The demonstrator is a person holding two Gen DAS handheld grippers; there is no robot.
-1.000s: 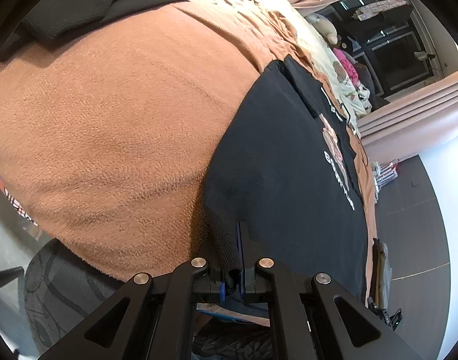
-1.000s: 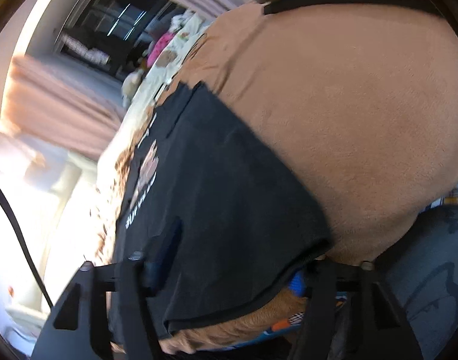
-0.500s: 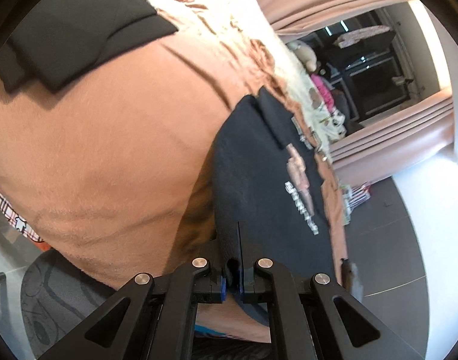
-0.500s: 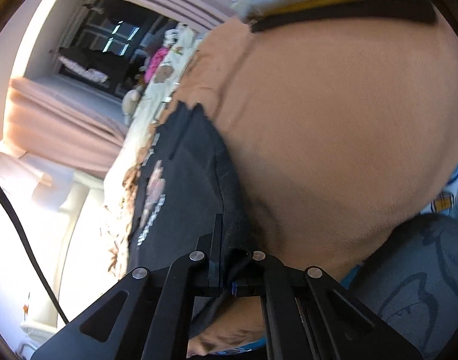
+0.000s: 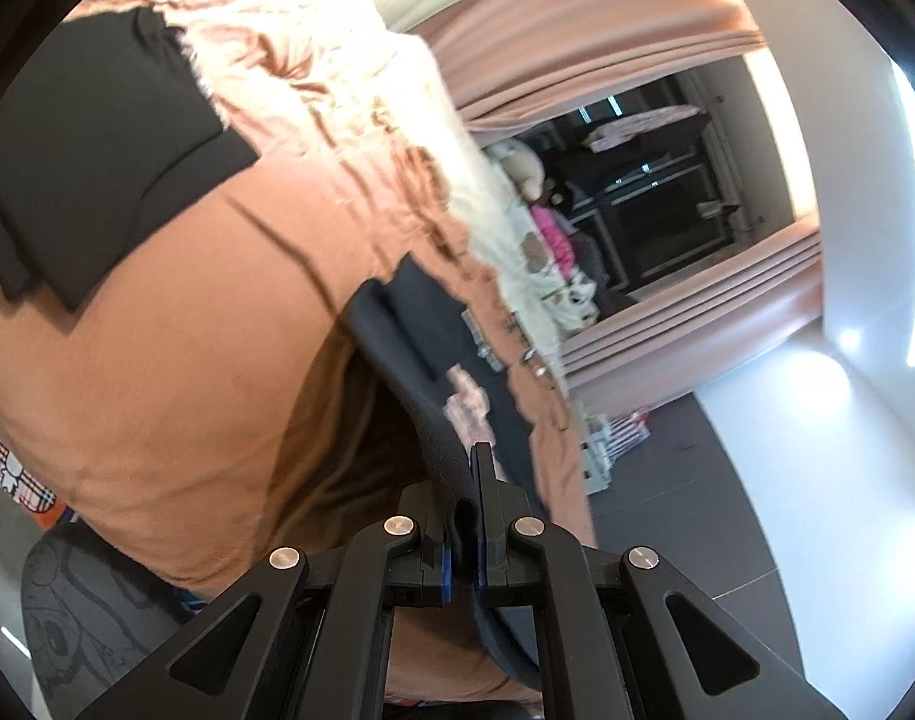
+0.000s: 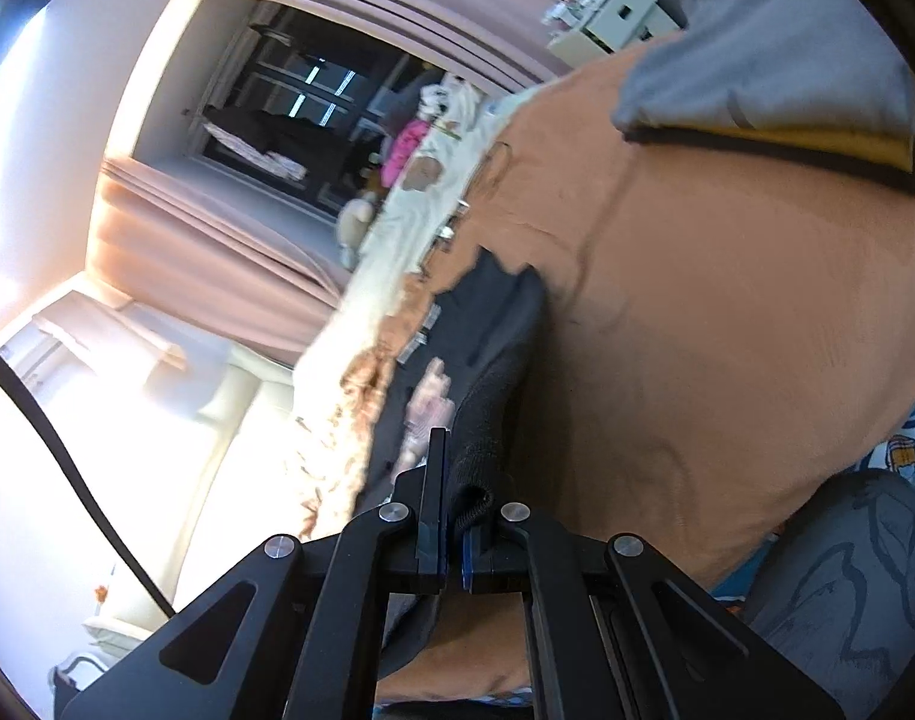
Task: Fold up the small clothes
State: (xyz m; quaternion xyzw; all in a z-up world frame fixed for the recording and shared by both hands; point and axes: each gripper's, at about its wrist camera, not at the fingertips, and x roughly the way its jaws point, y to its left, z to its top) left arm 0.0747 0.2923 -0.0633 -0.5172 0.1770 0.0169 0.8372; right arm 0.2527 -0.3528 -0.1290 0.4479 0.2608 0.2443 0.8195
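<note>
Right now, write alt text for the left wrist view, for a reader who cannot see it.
The left gripper is shut on the hem of a black T-shirt with a pale print, lifting that edge off a brown blanket. A folded black garment lies on the blanket to the upper left; pink curtains and a dark window fill the background.

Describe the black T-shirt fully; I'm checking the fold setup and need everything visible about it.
The black T-shirt is dark, soft knit fabric with a pale pinkish print and lettering on its chest. Its near edge is lifted, pinched between the shut left tongs and the shut right tongs, one hem corner in each. The far part with the collar lies on the brown blanket, so the shirt slopes up toward the tongs.
</note>
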